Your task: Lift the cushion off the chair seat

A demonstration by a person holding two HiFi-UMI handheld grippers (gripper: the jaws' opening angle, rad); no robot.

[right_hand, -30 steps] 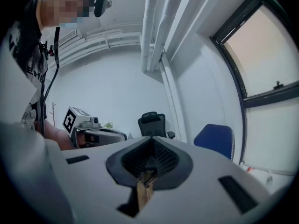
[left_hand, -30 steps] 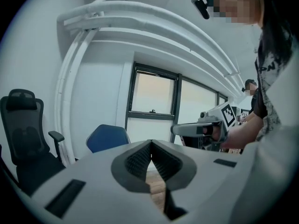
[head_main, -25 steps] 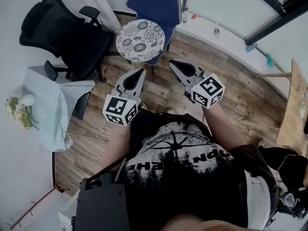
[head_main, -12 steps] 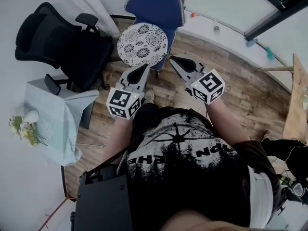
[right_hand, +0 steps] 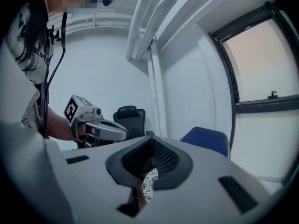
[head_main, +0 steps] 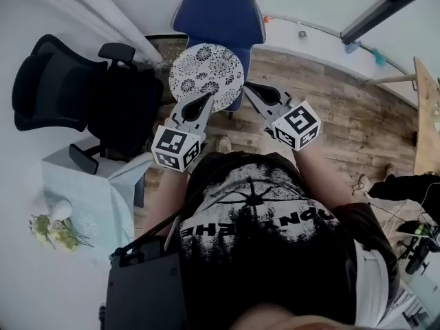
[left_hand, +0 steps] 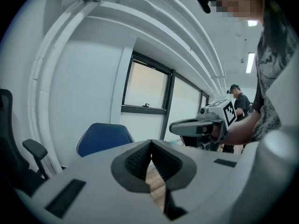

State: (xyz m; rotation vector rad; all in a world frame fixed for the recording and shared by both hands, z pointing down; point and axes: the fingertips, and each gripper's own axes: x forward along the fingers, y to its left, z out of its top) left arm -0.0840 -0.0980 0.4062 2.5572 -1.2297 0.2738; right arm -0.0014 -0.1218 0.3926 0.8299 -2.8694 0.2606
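The round cushion [head_main: 206,74], white with a dark flower print, lay flat on the seat of the blue chair [head_main: 218,14] at the far middle of the room, covering most of the seat, with its near rim at or just past the front edge. It looked thin, padded and light, so it would probably sag if lifted from one side. The cloth cover seemed likely to give a good hold and nothing about it looked fragile. The near rim, taken at two points well apart, seemed the best place to pinch it. The left gripper [head_main: 203,103] pointed at that rim's left part and the right gripper [head_main: 249,88] was just beside its right part. Whether either touched the cushion could not be told. The left fingers [left_hand: 133,164] were closed together at the tips on nothing, with only floorboards showing behind them. The right fingers [right_hand: 163,160] were likewise closed and empty, the print showing through the gap behind the tips, so both pairs would have to open first. The floor [head_main: 330,108] was wood planking. A black office chair [head_main: 82,95] stood to the left, and a small counter under a pale cloth [head_main: 96,194] carried flowers [head_main: 51,231] at the near left. White wall and pipes ran behind, with glazing at the far right.
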